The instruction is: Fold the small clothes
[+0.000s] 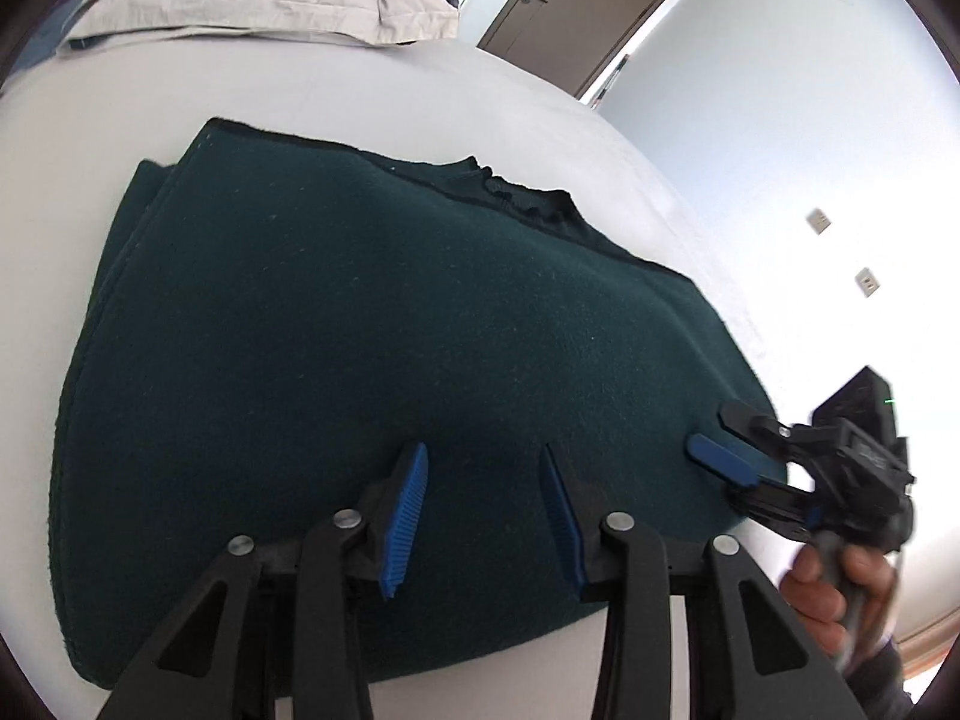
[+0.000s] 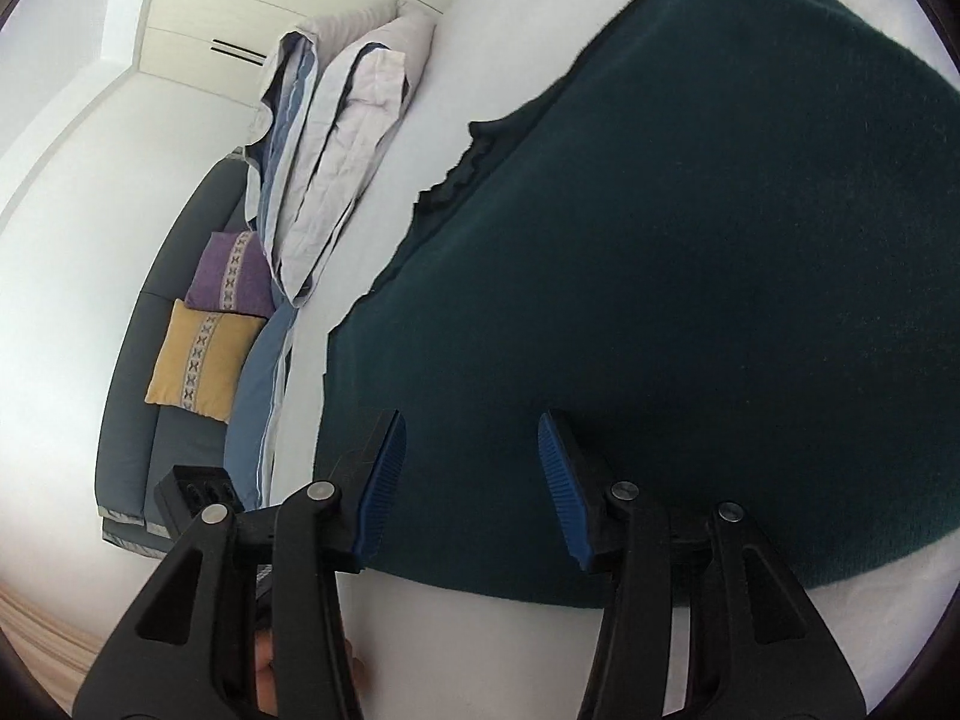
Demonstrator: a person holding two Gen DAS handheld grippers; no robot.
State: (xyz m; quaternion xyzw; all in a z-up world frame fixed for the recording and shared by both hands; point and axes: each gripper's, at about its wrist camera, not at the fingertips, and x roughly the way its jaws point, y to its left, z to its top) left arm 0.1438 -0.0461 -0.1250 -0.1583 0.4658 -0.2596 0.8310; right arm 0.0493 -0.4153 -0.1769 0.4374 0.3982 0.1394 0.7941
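Knitwear, a dark green sweater (image 1: 372, 360), lies folded flat on a white bed (image 1: 372, 90), its layered edges showing along the left side in the left wrist view and its ribbed collar (image 1: 522, 198) lying at the far edge. In the right wrist view the same sweater (image 2: 690, 276) fills most of the frame, with the collar (image 2: 456, 174) facing the bedding at the head of the bed. The left gripper (image 1: 485, 516) hovers over the near edge of the garment, its jaws spread wide with the blue pads (image 1: 408, 516) apart and nothing between them. The right gripper (image 2: 474, 486) sits likewise above the sweater's near hem, jaws wide apart and holding nothing; whether the pads touch the cloth cannot be told. From the left wrist view the right gripper (image 1: 729, 447) appears at the garment's right corner, one blue pad lying over the fabric, gripped by the person's right hand (image 1: 834, 594). Beyond the sweater, a folded pale duvet (image 2: 354, 138) with blue lining is stacked at the head of the bed. Beside it a grey headboard (image 2: 144, 324) carries a purple cushion (image 2: 231, 273) and a yellow cushion (image 2: 201, 360), touching each other. A brown door (image 1: 600, 6) stands in the far wall, and two wall sockets (image 1: 840, 252) sit on the white wall to the right.
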